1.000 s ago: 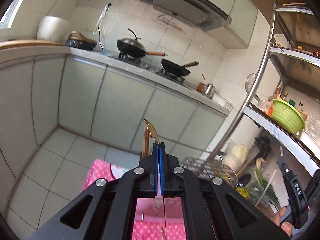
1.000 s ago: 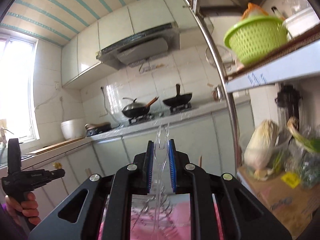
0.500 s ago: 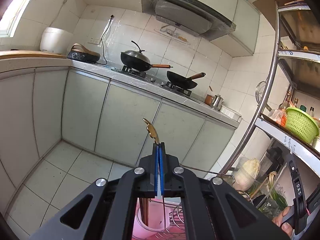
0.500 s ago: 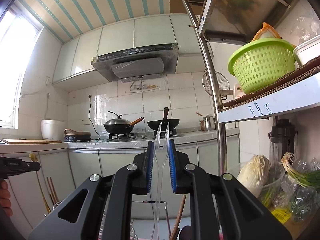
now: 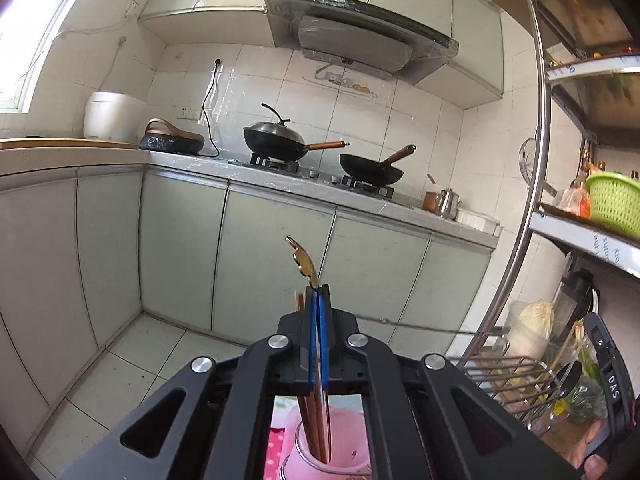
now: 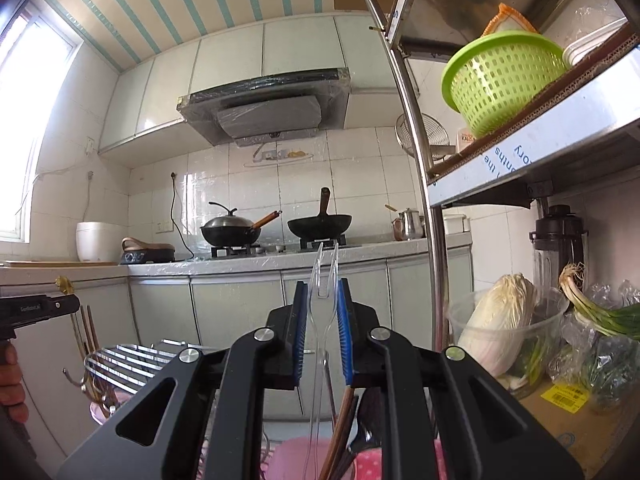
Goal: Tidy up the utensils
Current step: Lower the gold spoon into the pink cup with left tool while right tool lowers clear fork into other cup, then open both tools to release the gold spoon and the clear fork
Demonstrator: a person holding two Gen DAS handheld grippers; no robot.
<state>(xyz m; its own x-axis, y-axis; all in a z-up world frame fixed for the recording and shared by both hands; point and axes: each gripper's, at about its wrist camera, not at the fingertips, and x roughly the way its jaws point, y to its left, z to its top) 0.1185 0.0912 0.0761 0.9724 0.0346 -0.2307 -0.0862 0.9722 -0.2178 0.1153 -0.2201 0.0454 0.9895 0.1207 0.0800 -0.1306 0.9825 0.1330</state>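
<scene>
In the left wrist view my left gripper (image 5: 318, 292) is shut on a thin gold utensil (image 5: 304, 260), whose ornate end sticks up past the fingertips. Its lower end reaches down into a pink cup (image 5: 340, 456) that also holds wooden chopsticks (image 5: 310, 420). In the right wrist view my right gripper (image 6: 323, 288) is shut on a clear plastic utensil (image 6: 325, 272), held upright. The clear shaft hangs down beside brown chopsticks and dark utensils (image 6: 344, 428) standing below the jaws; their holder is hidden. The left gripper (image 6: 40, 308) shows at that view's left edge.
A wire dish rack (image 5: 508, 376) stands between the two grippers over a pink dotted cloth (image 6: 372, 464). A steel shelf post (image 6: 432, 240) rises at the right, with a green basket (image 6: 500, 80) above and cabbage (image 6: 500, 320) and green onions (image 6: 600, 316) below. Counter with woks (image 5: 288, 144) behind.
Both grippers have sunk, each still shut on its utensil. The pink cup has come under the left gripper, and the chopsticks and dark utensils have come under the right.
</scene>
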